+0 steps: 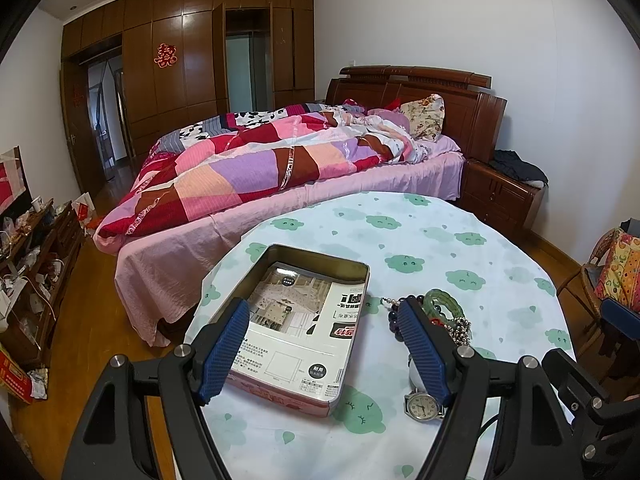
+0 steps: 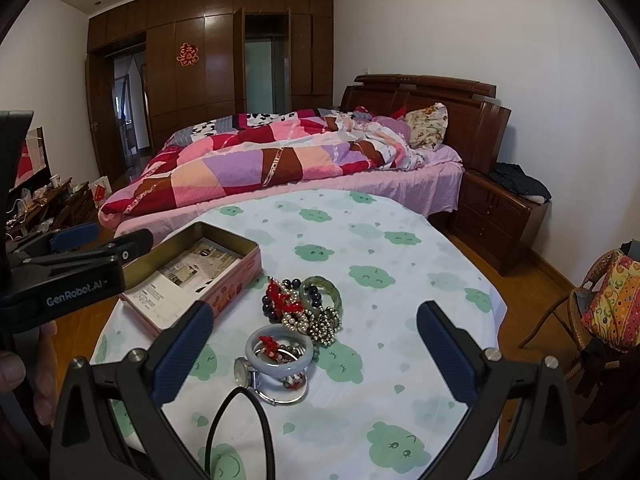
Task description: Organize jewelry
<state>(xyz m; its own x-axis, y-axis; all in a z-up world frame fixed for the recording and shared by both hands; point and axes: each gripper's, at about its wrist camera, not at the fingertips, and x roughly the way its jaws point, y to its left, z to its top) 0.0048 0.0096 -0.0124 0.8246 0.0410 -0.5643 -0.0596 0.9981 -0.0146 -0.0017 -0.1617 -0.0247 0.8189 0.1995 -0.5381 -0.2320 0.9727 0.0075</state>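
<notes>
Tin box [image 2: 192, 268] on table [image 2: 400, 280] — paper lining only, no jewelry inside. Jewelry pile [image 2: 296, 320] beside it, unsorted. Left gripper [image 1: 320, 344] and right gripper [image 2: 316, 344] — fingers spread, empty. Sorting not yet begun.

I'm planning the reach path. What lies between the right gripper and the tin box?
Right wrist view: the pale blue bangle and wristwatch lie between the right gripper and the tin box.

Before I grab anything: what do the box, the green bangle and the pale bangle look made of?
Box: thin metal, probably tin; dull golden inner walls with a sheen, printed pink outside, paper sheet inside. Green bangle: translucent mottled green, glossy, jade-like stone or glass; I can't tell which. Pale bangle: milky blue-grey, smooth and polished, stone or possibly resin.
</notes>
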